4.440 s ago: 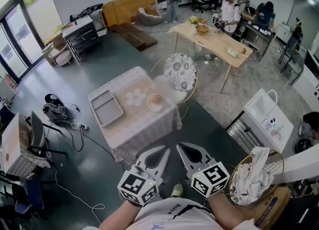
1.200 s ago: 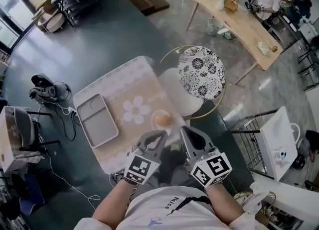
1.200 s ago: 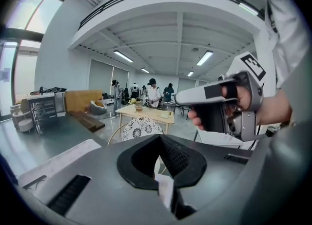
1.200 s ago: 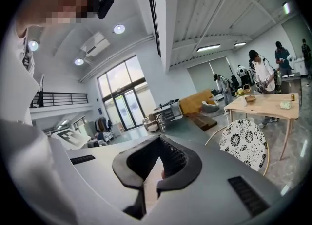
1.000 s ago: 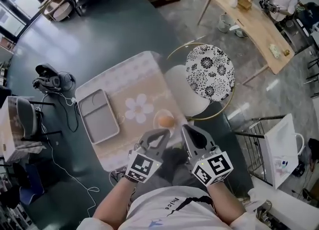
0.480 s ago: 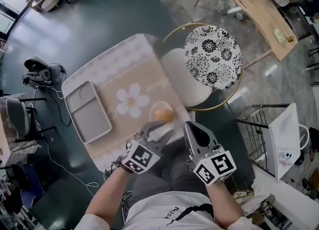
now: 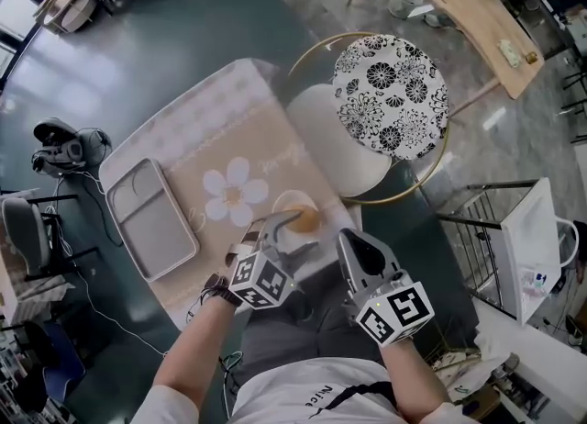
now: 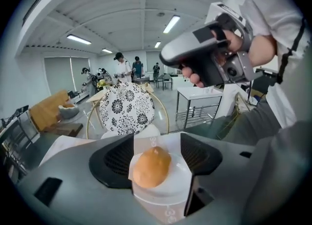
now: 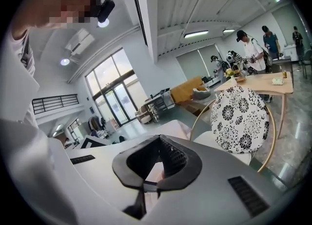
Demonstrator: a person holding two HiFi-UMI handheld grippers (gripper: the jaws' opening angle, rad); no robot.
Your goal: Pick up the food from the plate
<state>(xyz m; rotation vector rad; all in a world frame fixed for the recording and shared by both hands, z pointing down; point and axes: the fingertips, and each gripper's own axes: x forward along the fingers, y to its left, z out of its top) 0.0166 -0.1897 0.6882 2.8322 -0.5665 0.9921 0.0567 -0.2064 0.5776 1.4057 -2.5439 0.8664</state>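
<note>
An orange-brown bun [image 7: 308,220] lies on a small white plate [image 7: 286,202] near the table's front right edge. My left gripper [image 7: 301,232] has reached over the plate, its jaws opening with the bun between them. In the left gripper view the bun [image 8: 152,166] sits on the plate [image 8: 171,190] between the dark pads [image 8: 113,160], and a gap shows on the right side. My right gripper [image 7: 358,248] hangs just off the table's edge, shut and empty. Its jaw tips [image 9: 146,185] meet in the right gripper view.
The table [image 7: 174,151] wears a beige cloth with a white flower [image 7: 229,195]. A grey tray [image 7: 151,218] lies at its left. A chair with a black-and-white floral cushion [image 7: 390,96] stands against the far right side. Cables and a bag [image 7: 60,147] lie on the floor at left.
The left gripper has moved forward over the plate and its jaws have spread around the bun. The right gripper has kept its place, shut. The table now sits closer.
</note>
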